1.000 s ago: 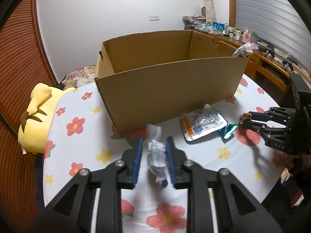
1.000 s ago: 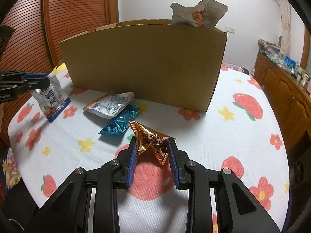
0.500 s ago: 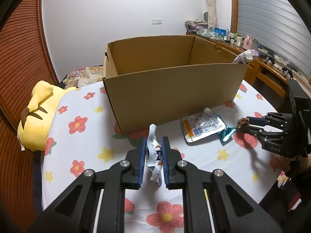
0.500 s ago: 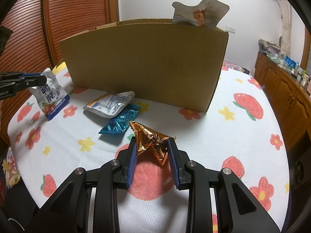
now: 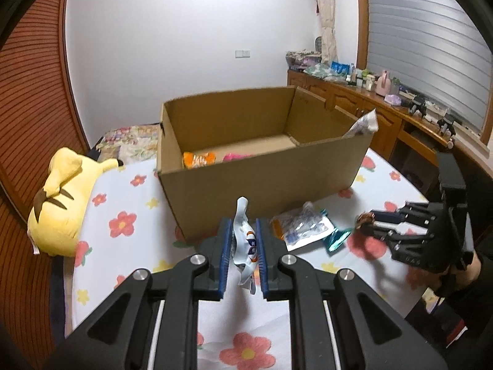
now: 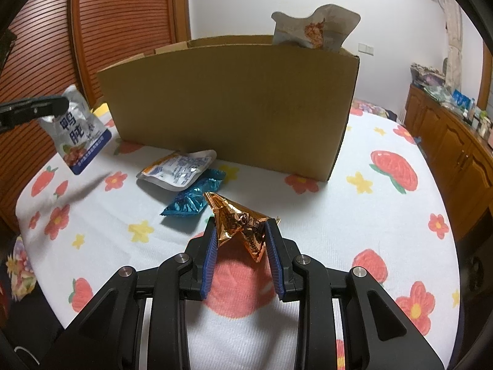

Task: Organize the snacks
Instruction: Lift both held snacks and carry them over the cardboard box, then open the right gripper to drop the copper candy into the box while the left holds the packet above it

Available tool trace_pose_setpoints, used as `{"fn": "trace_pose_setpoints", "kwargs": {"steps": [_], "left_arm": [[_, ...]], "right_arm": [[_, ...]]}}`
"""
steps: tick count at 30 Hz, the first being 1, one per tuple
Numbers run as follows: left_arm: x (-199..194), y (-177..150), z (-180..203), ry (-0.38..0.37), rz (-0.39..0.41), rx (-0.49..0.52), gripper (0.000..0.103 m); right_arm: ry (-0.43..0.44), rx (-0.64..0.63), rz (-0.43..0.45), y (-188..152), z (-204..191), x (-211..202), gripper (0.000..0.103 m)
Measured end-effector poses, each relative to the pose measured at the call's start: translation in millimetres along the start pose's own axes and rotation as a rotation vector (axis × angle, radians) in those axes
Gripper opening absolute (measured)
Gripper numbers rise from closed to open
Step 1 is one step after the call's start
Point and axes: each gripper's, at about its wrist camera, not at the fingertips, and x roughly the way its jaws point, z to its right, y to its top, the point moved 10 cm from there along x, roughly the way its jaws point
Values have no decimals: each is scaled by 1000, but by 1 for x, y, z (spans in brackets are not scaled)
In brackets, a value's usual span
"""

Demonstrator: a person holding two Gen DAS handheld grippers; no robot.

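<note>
Cardboard fills the middle of the left wrist view: one open box (image 5: 262,160) stands on the flowered tablecloth (image 5: 123,203), straight ahead of the left gripper (image 5: 242,257) and just beyond its tips, with its long side running across the view. That gripper is clamped on one silver pouch (image 5: 245,240), which stands on edge between the blue pads, its long axis pointing up and forward toward the box wall. Inside the box I count two packets on the floor, one orange (image 5: 198,158) and one pink (image 5: 235,156), plus one tall bag (image 5: 365,125) leaning at the far right corner. On the cloth lie one flat clear packet (image 5: 303,229) and one teal wrapper (image 5: 336,239), both between the two grippers. The right gripper (image 5: 366,222) sits off to the right, low over the cloth. In the right wrist view, the same box (image 6: 234,104) rises ahead and slightly left, its near wall hiding the inside; the tall bag (image 6: 317,27) pokes above the rim. The right gripper (image 6: 242,246) is closed on one copper foil packet (image 6: 243,225), which is held just above the cloth with its long axis slanting across the pads. The left gripper's pouch (image 6: 78,132) hangs high at the far left, so that hand looks nearer to clearing the rim and dropping its load in first.
</note>
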Motion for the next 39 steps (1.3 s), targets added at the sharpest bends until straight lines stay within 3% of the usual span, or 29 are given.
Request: {"fn": "trace_pose_setpoints", "kwargs": {"steps": [11, 23, 32, 39], "left_arm": [[-26, 59, 8, -6, 97, 45, 13], [-20, 104, -6, 31, 118, 88, 13], [5, 119, -29, 45, 106, 74, 13], [31, 119, -37, 34, 86, 58, 13]], "right_arm": [[48, -54, 48, 21, -20, -24, 29], [90, -114, 172, 98, -46, -63, 29], [75, -109, 211, 149, -46, -50, 29], [46, -120, 193, 166, -46, -26, 30]]}}
